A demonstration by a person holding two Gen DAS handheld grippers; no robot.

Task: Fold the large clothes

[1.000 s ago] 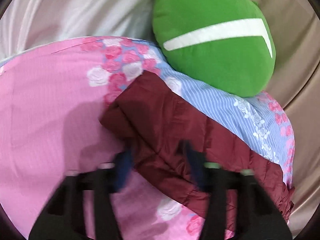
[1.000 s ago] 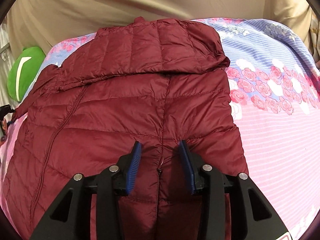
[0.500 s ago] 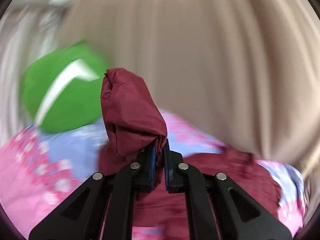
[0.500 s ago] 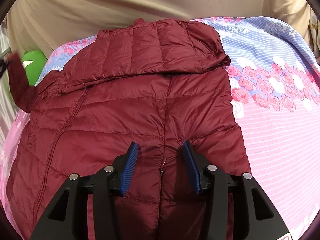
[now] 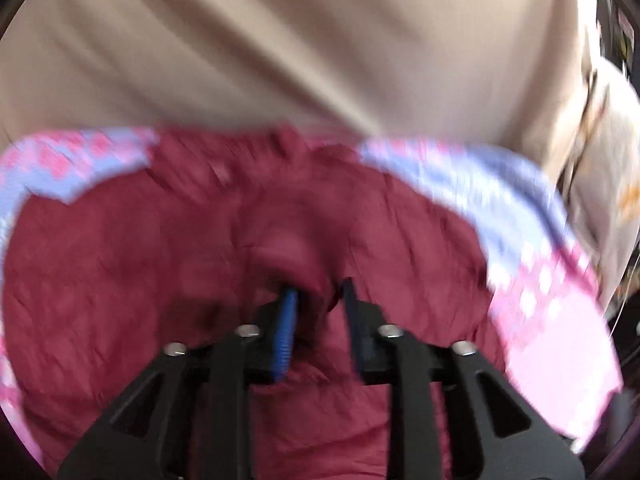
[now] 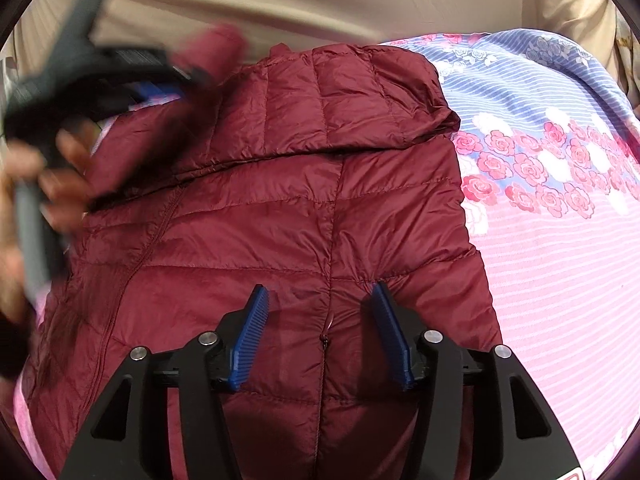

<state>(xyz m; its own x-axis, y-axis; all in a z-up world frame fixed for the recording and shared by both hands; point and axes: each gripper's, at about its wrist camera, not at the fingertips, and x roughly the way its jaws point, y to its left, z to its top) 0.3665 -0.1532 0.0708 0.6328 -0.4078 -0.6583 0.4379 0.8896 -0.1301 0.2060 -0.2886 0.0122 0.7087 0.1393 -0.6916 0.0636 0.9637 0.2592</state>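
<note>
Lying spread on the bed (image 6: 560, 248) toward its left edge, the maroon down jacket (image 6: 280, 216) looks light, puffy and slick, so I'd pinch cuffs or hems, not flat panels. Left tool (image 5: 316, 312) grips the sleeve (image 5: 288, 252), lifted over the body. Right tool (image 6: 320, 312) hangs released above the zipper, grasping nothing.
</note>
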